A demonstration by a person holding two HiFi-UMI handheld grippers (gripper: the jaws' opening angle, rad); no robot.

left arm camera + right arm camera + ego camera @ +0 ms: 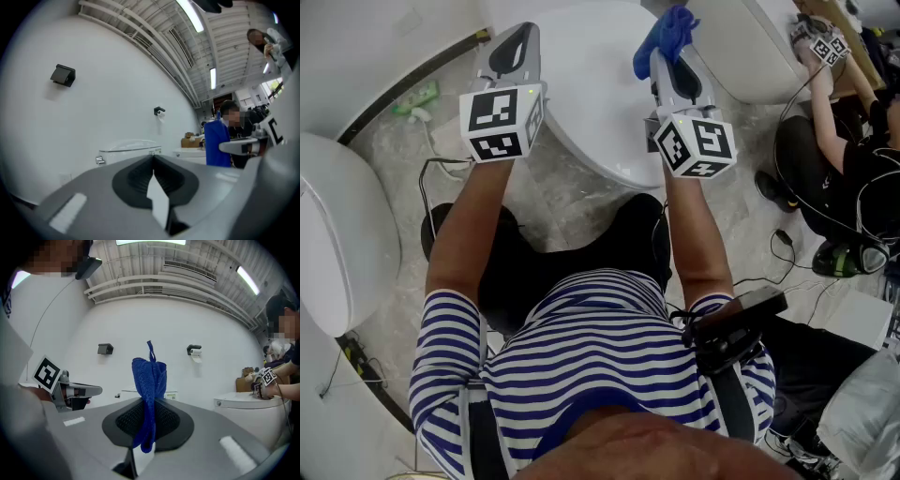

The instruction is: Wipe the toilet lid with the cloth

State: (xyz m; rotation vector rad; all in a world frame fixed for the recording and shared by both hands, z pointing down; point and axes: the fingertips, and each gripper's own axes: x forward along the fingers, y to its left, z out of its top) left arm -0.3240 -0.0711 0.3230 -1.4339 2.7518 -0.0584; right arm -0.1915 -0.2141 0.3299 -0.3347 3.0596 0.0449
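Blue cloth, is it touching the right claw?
Touching. The right gripper view shows the right claw shut on the blue cloth, which is pinched between its jaws.

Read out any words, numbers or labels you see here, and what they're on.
No text is legible.
Small sticker on the white toilet tank: too small to read.
Green packet on the floor: too blurred.
The left gripper cube and right gripper cube: square black-and-white patterns, no letters.

toilet lid [591,94]: free above | left: another toilet [337,234] | right: person [862,178] close
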